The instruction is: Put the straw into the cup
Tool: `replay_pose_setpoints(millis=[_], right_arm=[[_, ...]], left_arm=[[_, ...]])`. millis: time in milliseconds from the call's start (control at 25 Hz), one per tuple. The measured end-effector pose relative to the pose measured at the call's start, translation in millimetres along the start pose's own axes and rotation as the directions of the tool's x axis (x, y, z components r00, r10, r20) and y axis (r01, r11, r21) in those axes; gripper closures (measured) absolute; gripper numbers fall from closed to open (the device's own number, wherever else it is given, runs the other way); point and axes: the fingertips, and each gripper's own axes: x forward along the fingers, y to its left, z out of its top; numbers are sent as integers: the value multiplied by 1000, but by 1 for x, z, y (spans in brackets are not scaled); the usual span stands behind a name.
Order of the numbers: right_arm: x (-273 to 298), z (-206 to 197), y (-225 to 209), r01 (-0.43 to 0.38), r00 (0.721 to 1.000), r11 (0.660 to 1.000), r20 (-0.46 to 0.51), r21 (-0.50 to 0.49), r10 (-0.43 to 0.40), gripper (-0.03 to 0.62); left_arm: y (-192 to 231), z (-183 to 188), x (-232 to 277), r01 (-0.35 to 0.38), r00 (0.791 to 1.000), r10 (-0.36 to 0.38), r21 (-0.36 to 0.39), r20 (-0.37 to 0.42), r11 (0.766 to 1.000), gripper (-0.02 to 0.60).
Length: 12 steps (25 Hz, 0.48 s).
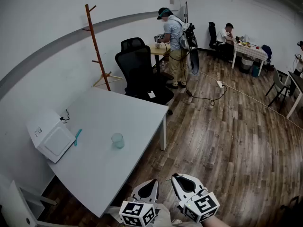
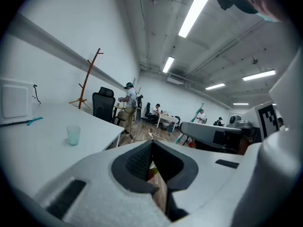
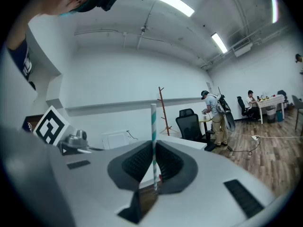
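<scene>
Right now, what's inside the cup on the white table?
Nothing visible: the translucent cup looks empty, though its bottom is too small to check. The straw is not in it; the right hand-held gripper is shut on it.

Open-plan office, perhaps a lab, white desk (image 1: pixel 104 164), black swivel chairs (image 1: pixel 139 70), ceiling strip lights (image 2: pixel 194 8), people (image 1: pixel 175 41) at tables (image 1: pixel 248 51)

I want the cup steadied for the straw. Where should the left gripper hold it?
Probably low on the side wall of the cup, coming level from the near edge of the table: it stands upright, mouth up, and a low grip leaves the rim free for the straw.
</scene>
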Motion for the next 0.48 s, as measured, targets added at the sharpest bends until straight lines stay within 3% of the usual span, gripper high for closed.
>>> replay_pose_setpoints(millis=[480], right_arm=[[-39,5,8,-12,1000,999,18,41,11,553]], left_arm=[[-42,-11,-15,38,999,-37,23,-19,999,568]])
